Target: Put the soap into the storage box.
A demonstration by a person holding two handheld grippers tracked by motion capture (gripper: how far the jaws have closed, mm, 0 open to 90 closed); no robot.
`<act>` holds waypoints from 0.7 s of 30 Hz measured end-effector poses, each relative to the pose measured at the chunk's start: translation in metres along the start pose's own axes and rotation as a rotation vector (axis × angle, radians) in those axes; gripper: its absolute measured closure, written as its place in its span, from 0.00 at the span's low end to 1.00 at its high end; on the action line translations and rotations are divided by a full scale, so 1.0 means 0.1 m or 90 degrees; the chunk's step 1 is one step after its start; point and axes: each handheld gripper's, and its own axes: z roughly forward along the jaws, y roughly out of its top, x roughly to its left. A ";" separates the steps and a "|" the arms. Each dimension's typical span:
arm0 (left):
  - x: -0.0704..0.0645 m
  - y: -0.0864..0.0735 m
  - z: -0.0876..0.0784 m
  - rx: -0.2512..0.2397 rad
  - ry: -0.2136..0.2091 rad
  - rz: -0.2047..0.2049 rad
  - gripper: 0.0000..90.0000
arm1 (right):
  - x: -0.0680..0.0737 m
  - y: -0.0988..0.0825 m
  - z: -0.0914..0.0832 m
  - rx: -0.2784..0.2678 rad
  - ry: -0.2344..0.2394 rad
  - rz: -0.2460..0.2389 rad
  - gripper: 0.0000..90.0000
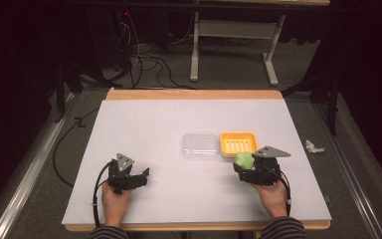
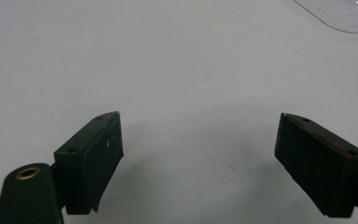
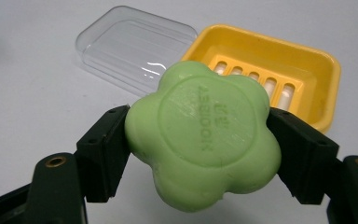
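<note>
Right gripper (image 3: 200, 140) clamps a green flower-shaped soap (image 3: 200, 135) between its two black fingers (image 3: 105, 149), pads pressed on the soap's left and right sides. Soap is off the desk (image 1: 144, 119), embossed face toward the right gripper view's camera, lettering too small to read with confidence. In the high view the right gripper (image 1: 246, 167) sits at the near right of the desk, soap (image 1: 244, 159) at its tip, just near of the yellow soap dish (image 1: 238, 143) and not in it.

Yellow soap dish (image 3: 307, 65) is rectangular with a slotted bottom, open side up, nothing in it. Clear plastic lid (image 3: 130, 46) lies touching or just beside the dish on its left, flat on the desk; in the high view the lid (image 1: 199, 146) is around desk centre, dish to its right.

Left gripper (image 1: 142, 177) rests at near left, well apart from dish, lid and soap. In the left gripper view its fingers (image 2: 95, 158) stand wide apart, nothing between them, bare white desk (image 2: 168, 70) below, gripper (image 2: 200, 144) low over it. Corner of the clear lid (image 2: 349, 16) at far right there.

A hand (image 1: 115, 201) holds the left gripper, another hand (image 1: 273, 196) the right, striped sleeves at the near edge. Crumpled white scrap (image 1: 313, 147) on the floor right of the desk.
</note>
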 end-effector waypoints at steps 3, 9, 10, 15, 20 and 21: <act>0.01 0.00 0.00 0.006 -0.003 -0.001 0.18 | 0.00 0.03 0.00 -0.002 0.002 -0.003 0.30; -0.01 -0.02 0.00 0.021 -0.012 0.013 0.18 | 0.04 0.12 0.04 0.011 -0.024 -0.029 0.30; -0.01 -0.01 0.00 0.020 -0.014 0.009 0.18 | 0.02 0.14 0.06 0.012 -0.022 -0.027 0.30; 0.02 0.01 0.00 0.024 -0.016 -0.008 0.18 | -0.05 0.24 0.06 0.001 -0.028 -0.014 0.30; 0.04 0.03 -0.01 0.012 -0.011 -0.024 0.18 | -0.11 0.28 0.06 -0.005 -0.029 -0.001 0.30; 0.04 0.03 -0.01 0.010 -0.012 -0.028 0.18 | -0.12 0.28 0.08 -0.001 -0.033 0.000 0.30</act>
